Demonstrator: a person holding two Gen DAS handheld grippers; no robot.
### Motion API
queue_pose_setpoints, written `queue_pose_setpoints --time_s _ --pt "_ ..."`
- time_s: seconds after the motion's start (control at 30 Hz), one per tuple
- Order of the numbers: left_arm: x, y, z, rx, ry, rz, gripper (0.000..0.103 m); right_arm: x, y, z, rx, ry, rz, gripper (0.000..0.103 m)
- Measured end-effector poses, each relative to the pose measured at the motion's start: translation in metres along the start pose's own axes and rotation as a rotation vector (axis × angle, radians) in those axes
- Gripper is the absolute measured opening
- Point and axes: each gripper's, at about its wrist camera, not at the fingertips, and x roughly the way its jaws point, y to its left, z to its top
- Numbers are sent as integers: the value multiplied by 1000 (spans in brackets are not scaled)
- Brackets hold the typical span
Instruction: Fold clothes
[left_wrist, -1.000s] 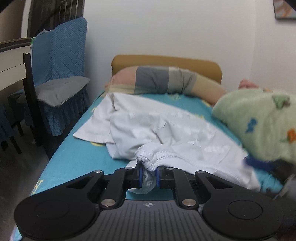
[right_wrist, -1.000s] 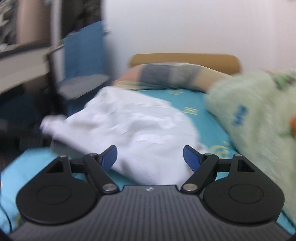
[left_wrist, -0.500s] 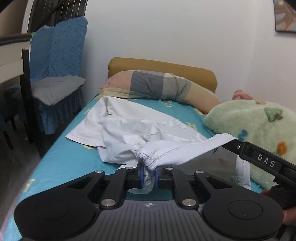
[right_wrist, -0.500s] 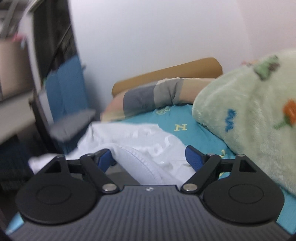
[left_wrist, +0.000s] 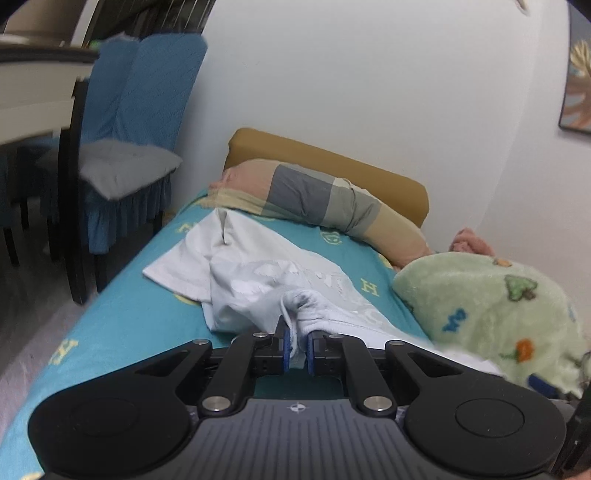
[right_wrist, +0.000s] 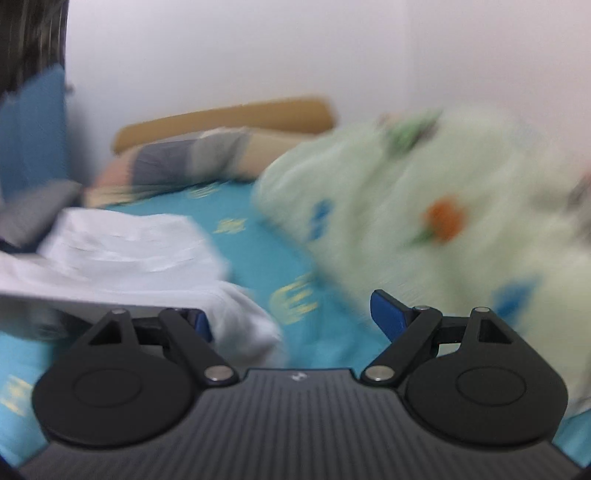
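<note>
Two wrist-camera views looked along a bed covered with a teal sheet (left_wrist: 122, 325).

In the left wrist view, which was sharp, the left gripper (left_wrist: 297, 352) had its blue-padded jaws closed on a bunched, stitched edge of a white garment (left_wrist: 280, 284). The garment lay crumpled across the middle of the sheet, spreading away from the gripper toward a striped bolster pillow (left_wrist: 325, 206) resting against a tan headboard (left_wrist: 332, 162). A pale green fleece blanket (left_wrist: 491, 314) with small cartoon figures was heaped on the right. Only this view showed a blue-covered chair (left_wrist: 140, 122) with a grey cushion standing beside the bed on the left.

The right wrist view was heavily blurred. The right gripper (right_wrist: 291, 319) had its jaws spread wide and held nothing. The white garment (right_wrist: 140, 254) lay to its left, its nearest fold just beside the left blue fingertip (right_wrist: 201, 321). The green blanket (right_wrist: 443, 206) filled this view's right half.
</note>
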Motion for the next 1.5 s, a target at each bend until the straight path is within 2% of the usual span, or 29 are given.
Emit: queue_pose_setpoints --time_s 0.03,0.1,0.23,0.3,0.37,0.43,0.47,0.5,0.57,0.6,0.77,0.93,0.97,1.03,1.13,1.17,1.23,1.33,1.43,1.5 --pt "-3 2 0 -3 6 1 9 -11 0 2 -33 -48 -36 91" --pt "-9 6 1 -8 17 2 9 -29 1 8 -48 -121 -37 91" --pt "-3 18 0 -36 94 17 15 -49 3 22 -13 -226 68 91" --pt "2 22 -2 -26 127 41 22 -49 6 25 -16 -240 104 90" --pt "9 28 -5 -47 191 44 23 -49 9 28 -20 -250 138 91" --pt "13 30 -7 -51 243 42 32 -49 10 31 -14 -237 179 91" --pt "16 31 -9 -52 270 41 42 -49 10 32 -11 -228 199 90" --pt "16 28 -10 -22 278 49 56 -49 11 33 -13 -222 216 90" --pt "16 17 -15 52 283 55 69 -49 16 35 -20 -211 246 90" --pt "17 11 -17 89 285 58 73 -50 18 36 -24 -206 261 90" --pt "27 -23 -35 257 236 87 77 -50 23 41 -26 -189 297 90" --pt "43 -43 -41 315 176 62 77 -45 17 44 33 -156 317 90" --pt "46 -46 -42 331 161 75 77 -44 16 44 41 -158 312 90" --pt "51 -46 -46 352 138 151 77 -42 12 45 57 -167 294 90" --pt "54 -31 -42 304 105 325 80 -38 6 45 70 -175 262 90" --pt "52 -23 -38 273 89 373 84 -35 5 44 65 -169 254 90" --pt "45 -6 -27 199 55 443 85 -29 2 44 56 -158 239 90" --pt "31 10 -13 128 28 508 85 -24 0 36 29 -109 211 90" --pt "14 16 -6 99 -3 507 86 -22 -2 25 -5 -38 179 90" --pt "4 10 -1 132 -26 487 86 -20 -3 18 -28 9 158 90"
